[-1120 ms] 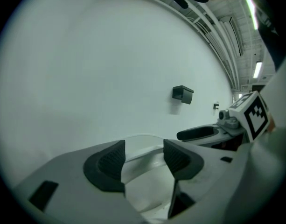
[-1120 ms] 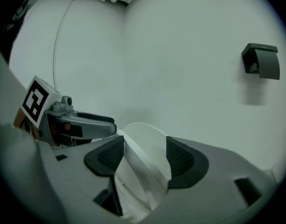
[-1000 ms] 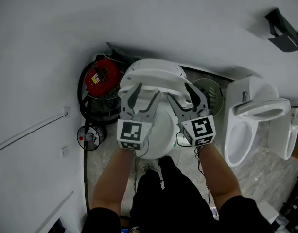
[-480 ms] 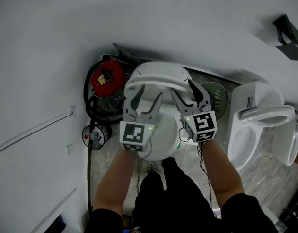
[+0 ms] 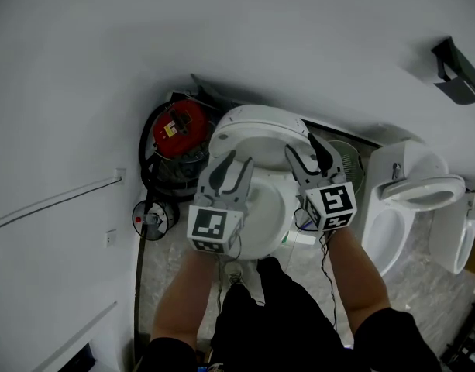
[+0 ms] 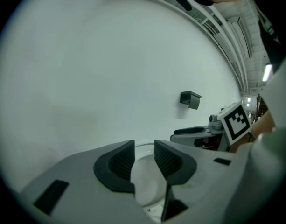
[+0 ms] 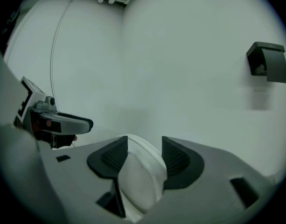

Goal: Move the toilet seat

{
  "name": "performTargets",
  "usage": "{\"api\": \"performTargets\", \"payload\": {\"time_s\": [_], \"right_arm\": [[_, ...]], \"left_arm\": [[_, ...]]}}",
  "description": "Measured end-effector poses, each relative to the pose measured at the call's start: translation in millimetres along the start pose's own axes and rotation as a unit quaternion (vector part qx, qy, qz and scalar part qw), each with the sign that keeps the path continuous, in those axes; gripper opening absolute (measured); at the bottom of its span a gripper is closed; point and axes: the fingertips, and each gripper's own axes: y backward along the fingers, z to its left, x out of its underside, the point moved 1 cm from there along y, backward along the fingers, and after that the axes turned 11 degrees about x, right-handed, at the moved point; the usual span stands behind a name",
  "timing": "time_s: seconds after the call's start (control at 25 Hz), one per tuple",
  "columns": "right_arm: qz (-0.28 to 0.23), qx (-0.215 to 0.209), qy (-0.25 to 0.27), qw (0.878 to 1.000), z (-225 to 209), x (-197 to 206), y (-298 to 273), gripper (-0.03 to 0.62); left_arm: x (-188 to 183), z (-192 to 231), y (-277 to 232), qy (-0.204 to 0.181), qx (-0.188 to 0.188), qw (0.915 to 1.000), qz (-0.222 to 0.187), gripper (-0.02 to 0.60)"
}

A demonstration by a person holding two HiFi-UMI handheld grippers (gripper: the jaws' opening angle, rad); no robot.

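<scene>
Jaws just closed in: my left gripper (image 5: 231, 165) and right gripper (image 5: 303, 152) clamp the white plastic toilet seat (image 5: 256, 122), now tipped higher, so lift underway.

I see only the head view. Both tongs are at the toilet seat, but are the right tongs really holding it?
Observer: Yes. In the right gripper view the right tongs have just been closing. The toilet seat edge stands between them, and both pads press on it.
Operator: And the left tongs?
Observer: In the left gripper view the left tongs have also just been closing. The seat's white edge fills the narrow gap between their pads, so they appear to grip it too.
</scene>
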Motion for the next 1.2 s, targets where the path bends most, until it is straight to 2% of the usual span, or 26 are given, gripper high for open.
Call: {"api": "performTargets", "payload": {"time_s": [0.08,0.12,0.16,0.2,0.28,0.4,0.56,0.8,1.0,1.2], "right_arm": [[-0.005,-0.008,-0.004,1.000,10,-8,13,0.181],[-0.006,-0.016,-0.011,1.000,17,-12,21,0.126],[-0.008,-0.029,-0.019,0.999,26,-17,30,0.036],[-0.010,-0.046,-0.030,0.998,35,-22,40,0.006],[-0.019,-0.069,-0.046,0.996,52,-34,62,0.006],[-0.036,-0.080,-0.050,0.995,75,-50,98,0.006],[-0.052,-0.082,-0.029,0.995,107,-67,148,0.005],[-0.066,-0.091,-0.002,0.994,162,-83,220,0.005],[-0.092,-0.108,0.003,0.990,203,-98,282,0.005],[-0.092,-0.115,0.003,0.989,232,-96,334,0.005]], "left_arm": [[-7,-2,19,0.019,-0.002,0.9998,-0.009,0.057],[-11,-5,30,0.029,-0.001,0.9995,-0.013,0.037],[-15,-8,40,0.038,0.000,0.9991,-0.017,0.025],[-19,-12,51,0.044,0.004,0.9988,-0.021,0.020],[-27,-23,75,0.044,0.015,0.9986,-0.027,0.012],[-41,-43,113,0.018,0.035,0.9987,-0.032,0.008],[-58,-70,165,-0.022,0.049,0.9978,-0.040,0.006],[-72,-107,240,-0.061,0.058,0.9948,-0.058,0.005],[-80,-146,291,-0.054,0.092,0.9909,-0.082,0.006],[-52,-181,321,-0.050,0.133,0.9876,-0.066,0.006]]}}
